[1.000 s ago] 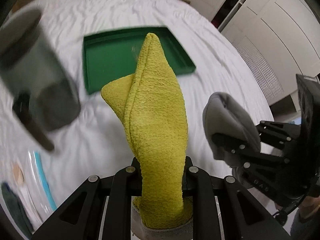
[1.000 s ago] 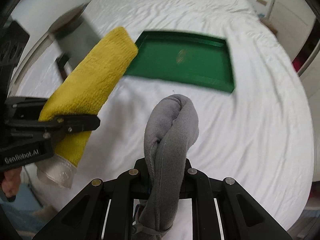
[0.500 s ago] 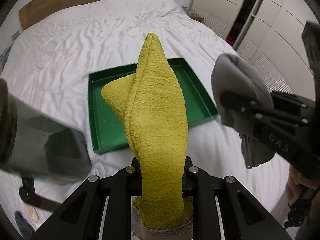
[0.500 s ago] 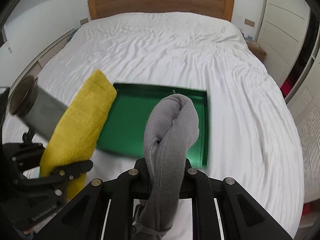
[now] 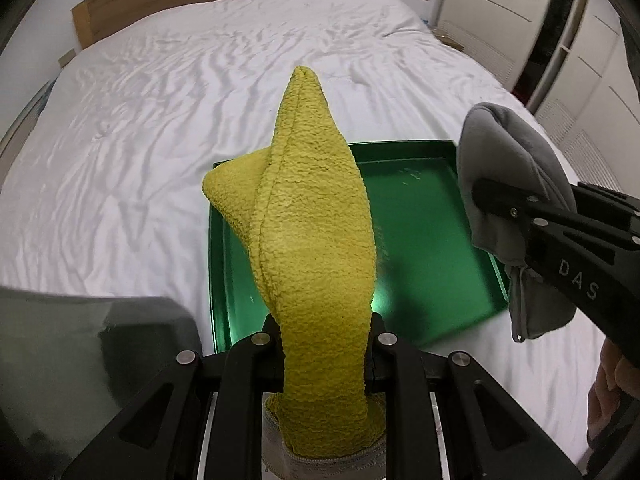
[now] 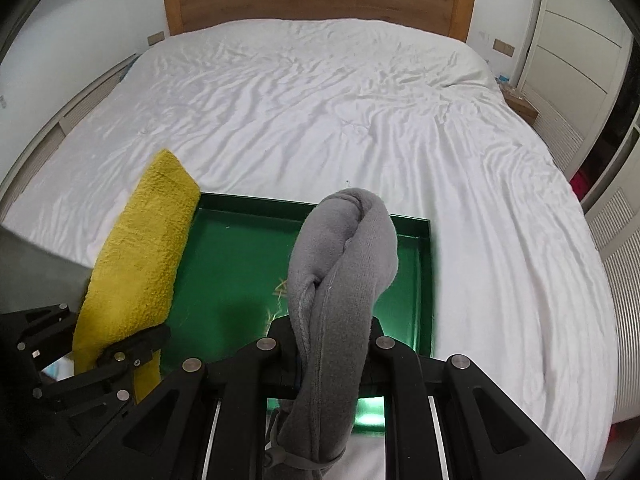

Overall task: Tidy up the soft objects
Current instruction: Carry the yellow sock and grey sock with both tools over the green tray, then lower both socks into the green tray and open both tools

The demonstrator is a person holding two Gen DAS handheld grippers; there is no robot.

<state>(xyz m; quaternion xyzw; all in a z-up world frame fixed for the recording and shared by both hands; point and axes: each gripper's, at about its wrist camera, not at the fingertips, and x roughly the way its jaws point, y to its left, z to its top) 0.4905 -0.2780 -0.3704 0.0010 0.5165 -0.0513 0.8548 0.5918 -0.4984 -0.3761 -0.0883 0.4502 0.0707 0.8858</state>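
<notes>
L wrist view: left gripper (image 5: 320, 344) clamps yellow towel (image 5: 312, 216) upright over green tray (image 5: 432, 248) on bed (image 5: 160, 128).
R wrist view: right gripper (image 6: 326, 344) pinches grey fleece cloth (image 6: 340, 272) above tray's right half.

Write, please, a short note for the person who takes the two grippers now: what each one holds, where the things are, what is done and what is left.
Left gripper: shut on the yellow cloth, which stands up between its fingers.
Right gripper: shut on the grey cloth, also upright.
Both cloths are in the air above the near part of the green tray, which lies on the white bed.
Done: both cloths picked up and brought over the tray.
Left: nothing lies in the tray yet except some small bits, so both cloths probably go down there, one beside the other.
</notes>
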